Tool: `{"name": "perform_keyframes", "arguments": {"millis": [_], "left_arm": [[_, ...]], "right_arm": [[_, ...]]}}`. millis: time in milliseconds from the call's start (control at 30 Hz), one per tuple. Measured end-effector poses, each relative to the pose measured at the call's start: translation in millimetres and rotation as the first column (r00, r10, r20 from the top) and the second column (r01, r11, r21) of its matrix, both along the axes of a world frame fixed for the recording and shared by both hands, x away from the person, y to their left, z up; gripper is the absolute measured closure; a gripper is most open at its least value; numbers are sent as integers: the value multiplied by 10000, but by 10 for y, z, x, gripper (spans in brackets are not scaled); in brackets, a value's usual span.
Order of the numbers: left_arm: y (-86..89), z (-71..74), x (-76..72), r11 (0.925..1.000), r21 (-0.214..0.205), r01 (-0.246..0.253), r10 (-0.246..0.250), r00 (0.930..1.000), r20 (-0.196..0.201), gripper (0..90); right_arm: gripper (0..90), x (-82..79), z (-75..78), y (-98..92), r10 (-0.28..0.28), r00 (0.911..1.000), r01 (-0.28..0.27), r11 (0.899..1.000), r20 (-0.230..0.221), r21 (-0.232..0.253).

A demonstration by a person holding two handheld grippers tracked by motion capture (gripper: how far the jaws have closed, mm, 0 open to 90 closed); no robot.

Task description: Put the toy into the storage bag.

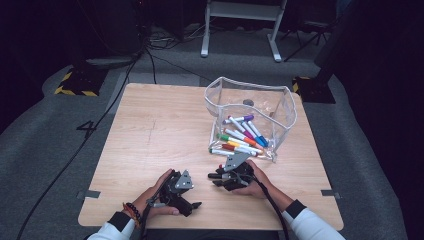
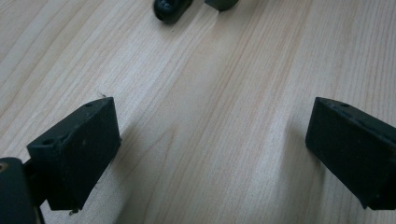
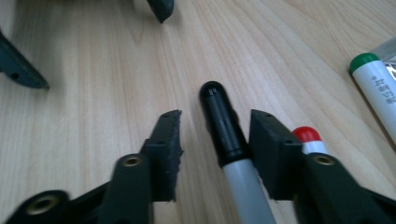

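Observation:
A black-capped marker with a grey barrel (image 3: 223,126) lies on the wooden table (image 1: 160,135) between the jaws of my right gripper (image 3: 215,123). It sits close to the right jaw, and a gap remains on the left, so the pads do not press it. That gripper (image 1: 216,179) lies low on the table, just in front of a clear plastic pouch (image 1: 280,107) holding several coloured markers (image 1: 242,135). My left gripper (image 1: 189,205) rests near the front edge, its jaws wide apart over bare wood (image 2: 212,112).
A red-capped marker (image 3: 307,134) lies just beyond the right jaw, and a green-capped one (image 3: 373,74) lies farther right by the pouch's edge. The left gripper's jaw tips (image 3: 161,8) point in from the far side. Dark floor and cables surround the table.

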State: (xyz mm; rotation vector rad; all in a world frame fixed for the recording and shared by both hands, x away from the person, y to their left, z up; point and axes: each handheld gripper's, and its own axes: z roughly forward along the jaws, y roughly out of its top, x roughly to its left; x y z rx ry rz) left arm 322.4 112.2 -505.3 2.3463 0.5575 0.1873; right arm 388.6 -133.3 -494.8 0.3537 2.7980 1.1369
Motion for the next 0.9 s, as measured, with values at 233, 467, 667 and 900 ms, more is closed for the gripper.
{"name": "perform_keyframes", "arguments": {"millis": [233, 467, 667, 900], "left_arm": [[6, 2, -5, 10000, 22, 24, -24, 10000, 9, 34], [6, 2, -5, 10000, 19, 24, -24, 10000, 9, 34], [6, 3, -4, 10000, 34, 25, -25, 10000, -3, 34], [8, 4, -2, 10000, 63, 51, -51, 10000, 6, 34]], "right_arm": [[742, -159, 42, -136, 778, 9970, -779, 9963, -36, -362], [745, -282, 49, -483, 529, 9986, -532, 9978, -70, -405], [746, -295, 113, -761, 106, 9999, -106, 9999, -135, -45], [747, -301, 359, -1028, -431, 9989, 415, 9950, 156, 909]]}}
